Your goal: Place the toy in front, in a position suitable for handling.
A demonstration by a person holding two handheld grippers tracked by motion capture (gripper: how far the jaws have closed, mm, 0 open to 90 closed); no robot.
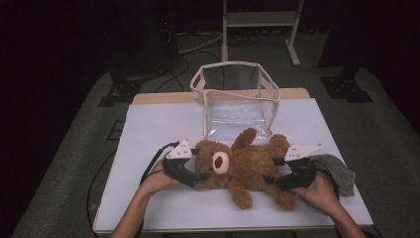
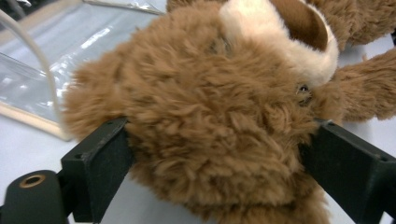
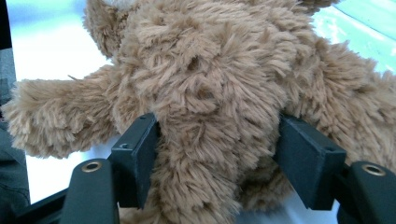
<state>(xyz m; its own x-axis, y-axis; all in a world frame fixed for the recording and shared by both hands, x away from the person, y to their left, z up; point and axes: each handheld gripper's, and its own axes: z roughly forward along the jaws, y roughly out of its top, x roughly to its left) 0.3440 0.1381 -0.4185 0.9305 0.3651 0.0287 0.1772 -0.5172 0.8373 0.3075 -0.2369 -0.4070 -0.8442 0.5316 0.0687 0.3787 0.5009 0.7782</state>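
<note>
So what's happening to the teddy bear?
A person holds a claw in each hand. The left claw is around the teddy bear's head, and the right claw is around its lower body. The bear lies on the white table, right in front of a clear bag that stands open.

Overall light: the table (image 1: pixel 148 129) was lit evenly from above; the room around it was nearly black.
Edges of the high view: the upper left and upper right corners fell into darkness; the floor at the sides was dim grey.
Glare: the clear bag (image 1: pixel 236 96) carried pale sheen at centre; streaks of reflection lay at the upper left of the left gripper view.
Shadows: soft and short under the bear (image 1: pixel 242 166).
Sharpness: the high view was soft and grainy; the fur was crisp in both gripper views, the background blurred.
Colour cast: the upper right of the right gripper view was tinted green.
</note>
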